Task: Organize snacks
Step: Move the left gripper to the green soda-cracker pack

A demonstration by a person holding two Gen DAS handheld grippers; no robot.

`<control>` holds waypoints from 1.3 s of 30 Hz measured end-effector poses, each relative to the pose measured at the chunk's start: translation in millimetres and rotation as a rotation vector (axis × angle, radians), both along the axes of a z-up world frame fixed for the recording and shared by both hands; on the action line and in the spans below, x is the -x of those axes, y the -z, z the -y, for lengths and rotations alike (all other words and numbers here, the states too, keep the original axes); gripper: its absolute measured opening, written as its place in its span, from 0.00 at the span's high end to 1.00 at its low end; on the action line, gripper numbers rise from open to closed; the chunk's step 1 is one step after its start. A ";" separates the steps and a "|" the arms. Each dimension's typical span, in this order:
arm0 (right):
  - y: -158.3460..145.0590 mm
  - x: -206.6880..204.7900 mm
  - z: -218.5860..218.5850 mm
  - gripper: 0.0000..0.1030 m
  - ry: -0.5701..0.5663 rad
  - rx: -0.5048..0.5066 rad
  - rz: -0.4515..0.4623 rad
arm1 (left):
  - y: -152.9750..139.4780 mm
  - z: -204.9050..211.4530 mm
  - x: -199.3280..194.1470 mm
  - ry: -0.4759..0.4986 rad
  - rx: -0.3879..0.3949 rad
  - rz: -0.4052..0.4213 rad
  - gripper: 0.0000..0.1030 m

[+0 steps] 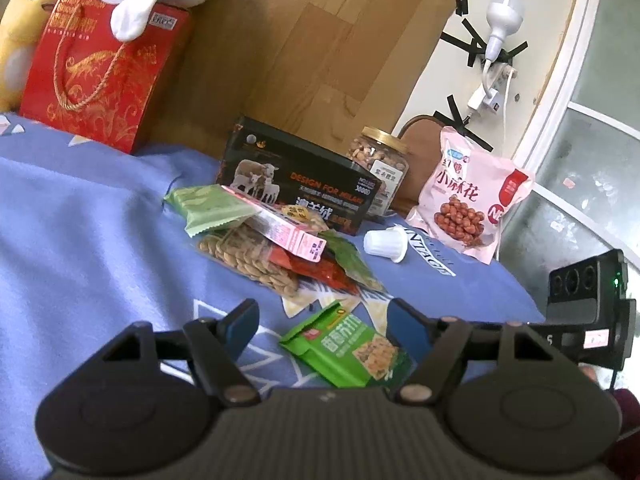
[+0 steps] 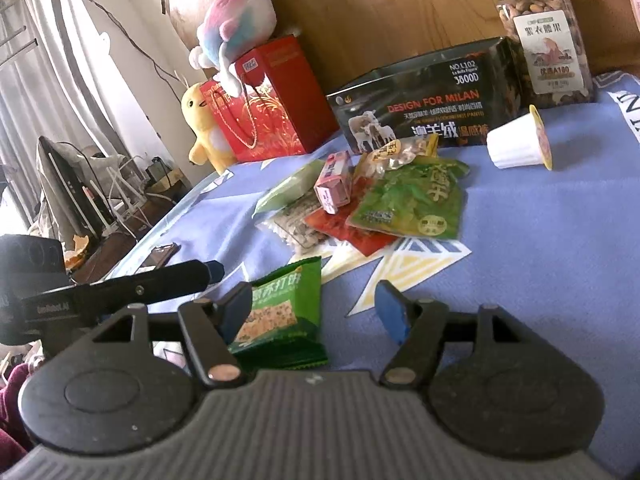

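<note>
A green cracker packet (image 1: 352,348) lies on the blue sheet between the open fingers of my left gripper (image 1: 322,322); it also shows in the right wrist view (image 2: 284,316), by the left finger of my open right gripper (image 2: 316,308). Behind it is a pile of snack packets (image 1: 276,240) (image 2: 360,200) with a pink carton (image 1: 280,224) (image 2: 334,186) on top. A white jelly cup (image 1: 386,244) (image 2: 516,144) lies on its side. A pink snack bag (image 1: 472,196) and a nut jar (image 1: 380,160) (image 2: 544,40) stand at the back.
A black box (image 1: 296,176) (image 2: 424,100) stands behind the pile. A red gift bag (image 1: 104,68) (image 2: 276,100) with plush toys (image 1: 20,32) (image 2: 236,28) stands by the wooden headboard (image 1: 304,48). The bed edge drops off toward cluttered cables (image 2: 120,200).
</note>
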State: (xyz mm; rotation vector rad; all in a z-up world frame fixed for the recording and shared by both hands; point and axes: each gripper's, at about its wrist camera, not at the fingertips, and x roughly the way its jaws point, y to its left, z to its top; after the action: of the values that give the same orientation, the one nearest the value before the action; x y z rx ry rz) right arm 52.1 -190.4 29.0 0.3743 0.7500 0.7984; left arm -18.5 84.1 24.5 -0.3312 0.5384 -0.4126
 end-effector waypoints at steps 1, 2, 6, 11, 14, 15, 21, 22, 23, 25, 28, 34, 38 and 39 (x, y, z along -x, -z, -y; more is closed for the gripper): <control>0.2 0.0 0.4 0.32 0.000 -0.002 -0.001 | -1.2 1.2 1.7 -0.003 -0.010 0.008 0.29; 0.0 0.4 0.3 0.32 0.001 -0.002 0.000 | -3.0 2.0 4.7 -0.006 -0.021 0.019 0.29; -0.9 2.6 -0.2 0.31 0.000 0.007 0.011 | -11.6 -0.9 31.5 0.001 -0.045 0.042 0.29; -2.0 5.0 1.0 0.28 -0.002 0.011 0.028 | -16.4 -12.6 101.4 -0.036 -0.198 0.014 0.26; -2.6 6.2 2.1 0.27 -0.004 0.010 0.038 | -11.8 -26.7 138.1 -0.098 -0.222 -0.076 0.23; -3.0 6.5 2.3 0.27 -0.004 0.009 0.042 | -7.8 -31.1 146.3 -0.116 -0.205 -0.120 0.23; -4.5 8.7 3.1 0.25 -0.004 0.006 0.063 | -8.5 -22.7 131.5 -0.168 -0.140 -0.101 0.21; -4.8 9.5 3.1 0.25 -0.007 0.009 0.067 | -10.7 -19.3 121.5 -0.165 -0.126 -0.095 0.21; -5.2 10.9 2.8 0.25 -0.010 0.011 0.074 | -12.8 -16.0 108.1 -0.153 -0.101 -0.097 0.21; -6.3 13.9 1.4 0.24 -0.015 0.023 0.094 | -13.2 -9.6 84.0 -0.126 -0.045 -0.121 0.21; -7.7 18.4 -2.6 0.24 -0.024 0.054 0.120 | -12.0 -3.4 52.1 -0.084 0.040 -0.168 0.23; -9.5 35.1 -20.5 0.24 -0.128 0.157 0.197 | -1.9 0.4 17.7 -0.027 0.147 -0.238 0.24; -7.9 42.1 -37.4 0.24 -0.170 0.261 0.237 | 6.2 5.8 -1.0 0.010 0.183 -0.278 0.28; -7.7 43.4 -39.6 0.24 -0.173 0.277 0.247 | 8.2 6.8 -5.0 0.014 0.186 -0.288 0.28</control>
State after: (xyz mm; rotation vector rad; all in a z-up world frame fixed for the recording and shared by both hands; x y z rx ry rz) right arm 8.7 -150.8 36.7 -0.0392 0.6548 0.8706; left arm -13.5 77.3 16.2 -0.5710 0.7857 -0.4323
